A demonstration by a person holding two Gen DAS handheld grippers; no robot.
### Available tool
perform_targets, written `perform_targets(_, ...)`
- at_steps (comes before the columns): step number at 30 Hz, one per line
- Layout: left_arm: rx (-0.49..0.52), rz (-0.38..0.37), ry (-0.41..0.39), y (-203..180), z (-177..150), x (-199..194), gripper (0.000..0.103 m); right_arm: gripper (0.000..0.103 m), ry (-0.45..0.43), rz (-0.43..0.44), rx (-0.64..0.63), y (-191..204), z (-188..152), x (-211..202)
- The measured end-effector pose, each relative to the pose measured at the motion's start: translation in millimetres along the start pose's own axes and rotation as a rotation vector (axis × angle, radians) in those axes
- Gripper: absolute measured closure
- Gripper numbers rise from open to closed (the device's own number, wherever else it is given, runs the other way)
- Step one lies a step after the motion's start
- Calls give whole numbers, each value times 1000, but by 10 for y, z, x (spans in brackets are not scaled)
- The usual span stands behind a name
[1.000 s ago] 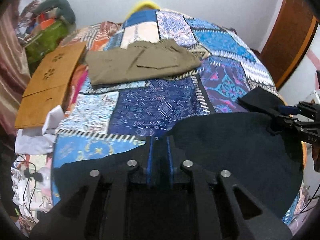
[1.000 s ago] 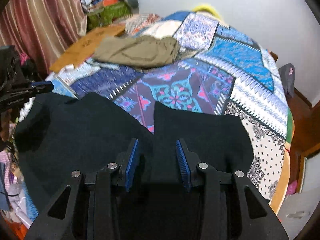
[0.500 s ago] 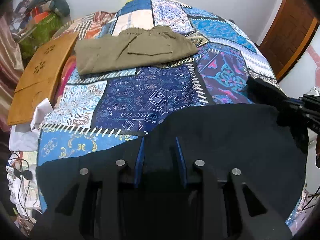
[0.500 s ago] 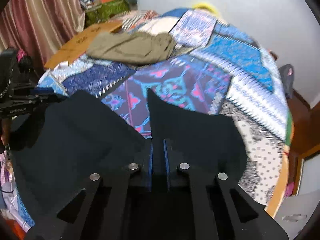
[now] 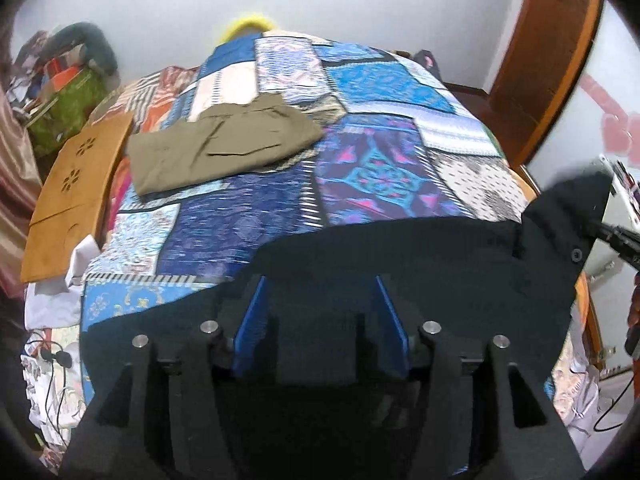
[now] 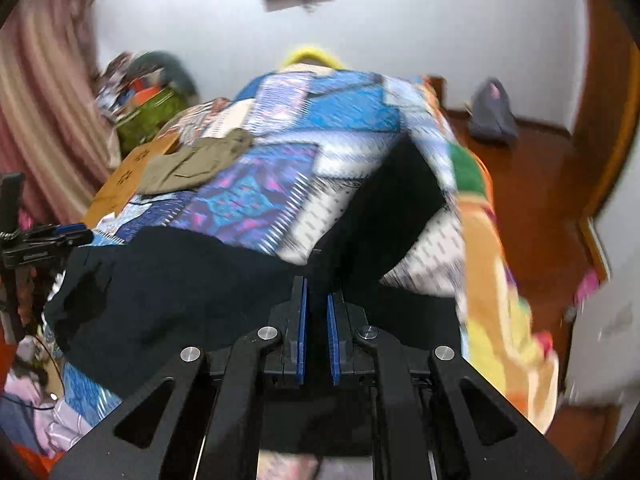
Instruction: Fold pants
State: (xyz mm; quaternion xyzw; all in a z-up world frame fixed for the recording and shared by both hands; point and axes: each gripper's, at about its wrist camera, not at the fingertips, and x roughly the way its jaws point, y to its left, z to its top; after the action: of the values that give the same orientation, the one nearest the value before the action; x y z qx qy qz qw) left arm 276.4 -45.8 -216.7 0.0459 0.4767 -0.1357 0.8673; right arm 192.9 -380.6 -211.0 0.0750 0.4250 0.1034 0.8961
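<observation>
Black pants (image 5: 420, 264) lie spread over the near end of the bed. My left gripper (image 5: 320, 284) hangs over their near edge. Its jaws are opening, the blue pads stand well apart, and dark cloth lies under and between them without being pinched. In the right wrist view my right gripper (image 6: 316, 288) is shut on a fold of the black pants (image 6: 180, 280), and a flap is lifted up to the right. From the left wrist view, the right gripper (image 5: 616, 236) holds the raised corner with a button at the far right. The left gripper (image 6: 76, 234) shows at the left edge.
Folded olive pants (image 5: 216, 148) rest farther back on the patchwork quilt (image 5: 372, 168). A wooden board (image 5: 76, 184) lies along the bed's left side, with clutter and cables below it. A wooden door (image 5: 552, 52) and red-brown floor (image 6: 532, 184) are to the right.
The left jaws, shut on the black cloth before, have spread apart. The right jaws have shut on the cloth and swung to the right, pulling that part of the pants up.
</observation>
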Motion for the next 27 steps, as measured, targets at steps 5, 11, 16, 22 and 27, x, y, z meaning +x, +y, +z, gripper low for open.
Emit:
perform_targets(5, 38, -38, 47, -390, -143, 71, 46, 95, 27, 31, 130, -313, -372, 19)
perform_targets(11, 78, -74, 104, -813, -364, 157, 46, 95, 48, 74, 187, -386, -654, 132)
perform_targets(16, 129, -108, 118, -1122, -524, 141, 46, 94, 53, 100, 207, -456, -792, 139)
perform_targets(22, 148, -139, 135, -1307, -640, 250, 46, 77, 58, 93, 229, -568, -887, 91)
perform_targets(27, 151, -132, 107, -1351, -594, 279, 92, 76, 44, 108, 314, -721, -885, 163)
